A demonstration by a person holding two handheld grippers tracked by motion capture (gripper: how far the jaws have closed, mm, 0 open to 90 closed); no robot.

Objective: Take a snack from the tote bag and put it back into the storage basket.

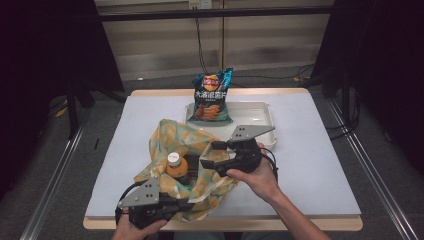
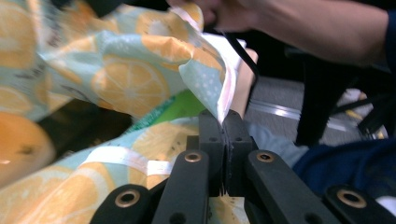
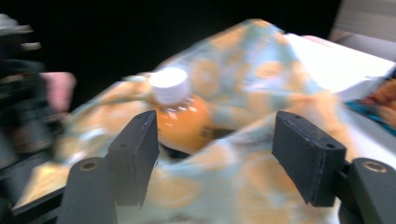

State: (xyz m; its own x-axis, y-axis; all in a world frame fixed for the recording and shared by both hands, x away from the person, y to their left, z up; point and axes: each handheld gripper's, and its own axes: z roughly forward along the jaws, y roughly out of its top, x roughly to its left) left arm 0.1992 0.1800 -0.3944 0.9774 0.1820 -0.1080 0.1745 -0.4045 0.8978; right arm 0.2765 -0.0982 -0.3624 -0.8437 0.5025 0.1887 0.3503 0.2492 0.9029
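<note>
The left claw [image 2: 224, 133] is pressed together, pinching the near edge of a lemon-print cloth bag [image 1: 187, 150] at the bench's [image 1: 310, 170] front. Just beyond it, an orange drink bottle [image 1: 176, 167] stands inside the bag. The right claw [image 1: 210, 155] is spread wide beside the bag's opening, gripping nothing. Farther back, a crisp packet [image 1: 212, 97] leans in a white tray [image 1: 262, 117].
</note>
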